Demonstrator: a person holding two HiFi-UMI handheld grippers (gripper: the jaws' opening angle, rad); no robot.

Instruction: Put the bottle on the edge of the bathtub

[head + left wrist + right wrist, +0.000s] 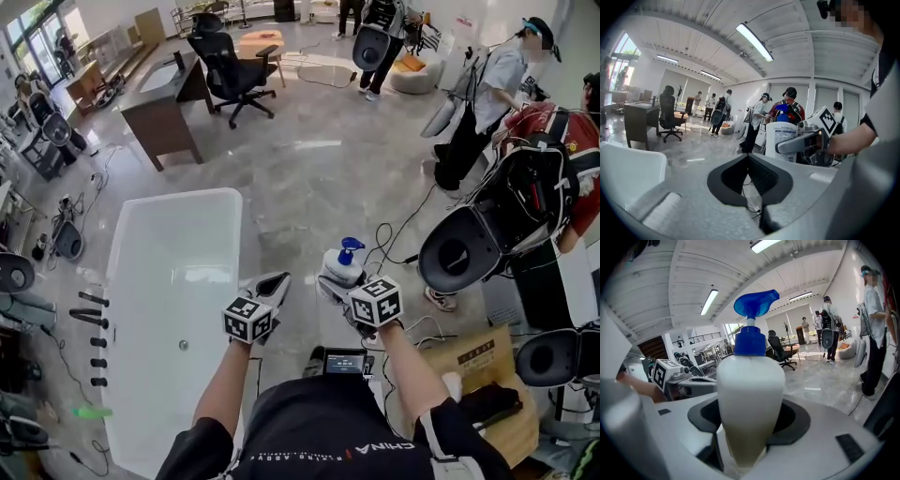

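A white spray bottle (344,265) with a blue trigger head stands upright between the jaws of my right gripper (332,281), which is shut on its body. It fills the middle of the right gripper view, bottle (750,394) in gripper (749,430). The long white bathtub (119,272) lies on the floor at the left, its near rim just left of my left gripper (274,285). That gripper (747,157) is shut with nothing in it. From the left gripper view the bottle (781,138) shows to the right and the tub's white rim (628,171) at the left.
Black-shelled toilets (464,251) and a cardboard box (483,361) stand close on the right, with cables on the floor. Several people stand at the back right. A black office chair (231,70) and a dark desk (167,105) are beyond the tub. Black fittings (94,321) lie left of it.
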